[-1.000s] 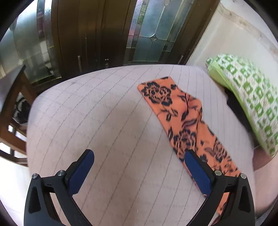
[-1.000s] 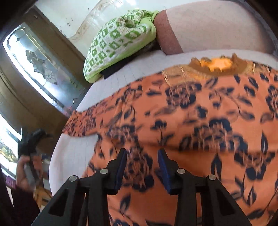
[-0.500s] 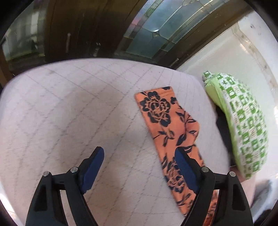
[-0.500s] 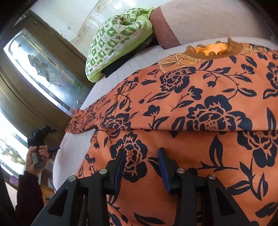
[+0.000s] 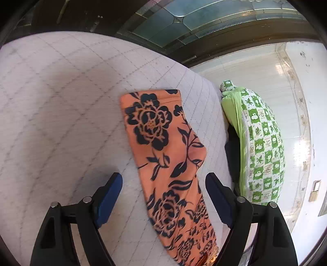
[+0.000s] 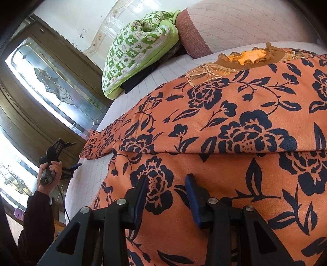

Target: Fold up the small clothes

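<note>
Orange garment [image 6: 235,131]: looking like soft, matt, velvety cloth with a short nap, printed with dark navy flowers; neckline at upper right of the right wrist view showing ribbed knit and a frilled edge.
Sleeve [image 5: 161,141]: showing the same matt printed cloth, lying smooth.
Bed cover [image 5: 61,106]: appearing as pale quilted fabric, matt, stitched in diamond lines.
Green-and-white bundle [image 6: 139,47]: looking like printed cotton, matt, bunched.
Left gripper [image 5: 163,196]: showing black matt plastic with bright metal screws; blue pads [image 5: 110,196] looking rubbery.
Right gripper [image 6: 166,194]: showing the same finish.
Door panes [image 5: 204,18]: gleaming as glossy leaded glass in dark wood.
Wall [image 5: 271,67]: shining like glazed tile.
</note>
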Action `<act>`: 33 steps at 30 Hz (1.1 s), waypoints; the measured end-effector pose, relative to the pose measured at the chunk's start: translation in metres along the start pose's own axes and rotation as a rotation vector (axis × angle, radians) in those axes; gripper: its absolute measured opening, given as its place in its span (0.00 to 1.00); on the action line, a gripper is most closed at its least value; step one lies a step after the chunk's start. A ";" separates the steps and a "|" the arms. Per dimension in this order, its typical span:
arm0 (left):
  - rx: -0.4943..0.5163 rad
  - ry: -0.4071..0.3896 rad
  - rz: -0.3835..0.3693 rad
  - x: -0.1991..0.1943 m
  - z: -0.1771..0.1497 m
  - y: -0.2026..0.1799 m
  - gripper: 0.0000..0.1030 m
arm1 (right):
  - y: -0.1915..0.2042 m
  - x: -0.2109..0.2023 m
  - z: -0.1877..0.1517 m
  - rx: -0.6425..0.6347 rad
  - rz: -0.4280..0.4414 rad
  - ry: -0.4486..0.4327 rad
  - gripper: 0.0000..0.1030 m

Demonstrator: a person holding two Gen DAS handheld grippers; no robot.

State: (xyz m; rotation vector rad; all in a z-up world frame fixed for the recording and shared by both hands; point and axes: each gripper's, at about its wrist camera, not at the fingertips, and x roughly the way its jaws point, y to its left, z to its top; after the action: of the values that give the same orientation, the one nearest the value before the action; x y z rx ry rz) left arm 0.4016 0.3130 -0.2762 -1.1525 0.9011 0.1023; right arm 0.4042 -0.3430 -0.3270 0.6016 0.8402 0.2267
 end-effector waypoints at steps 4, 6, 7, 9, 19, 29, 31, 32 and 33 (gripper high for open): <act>-0.017 -0.009 -0.005 0.007 0.011 0.000 0.65 | -0.001 0.000 0.000 0.002 0.002 -0.001 0.41; -0.032 -0.017 -0.021 0.010 0.015 0.002 0.62 | -0.001 0.000 0.000 0.003 0.003 -0.002 0.41; -0.036 -0.019 -0.026 0.011 0.018 0.002 0.60 | 0.000 0.000 0.000 0.004 0.003 -0.003 0.41; -0.034 -0.025 -0.028 0.015 0.021 0.000 0.56 | -0.001 0.000 0.000 0.006 0.006 -0.004 0.41; -0.046 -0.052 -0.059 0.033 0.027 0.012 0.05 | -0.004 0.000 -0.001 0.028 0.028 -0.012 0.41; 0.199 -0.158 0.011 -0.011 -0.019 -0.070 0.04 | -0.005 -0.003 0.001 0.042 0.034 -0.008 0.40; 0.276 -0.173 -0.024 -0.032 -0.038 -0.099 0.04 | -0.003 -0.005 0.004 0.043 0.030 0.002 0.40; 0.324 -0.176 -0.048 -0.043 -0.050 -0.116 0.04 | -0.003 -0.008 0.006 0.048 0.029 0.007 0.40; 0.371 -0.185 -0.055 -0.053 -0.061 -0.130 0.04 | -0.004 -0.012 0.008 0.049 0.024 0.006 0.40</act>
State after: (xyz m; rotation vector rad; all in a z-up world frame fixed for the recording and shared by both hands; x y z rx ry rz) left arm 0.3977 0.2250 -0.1513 -0.8065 0.6879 -0.0040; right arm 0.4020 -0.3546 -0.3175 0.6574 0.8467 0.2305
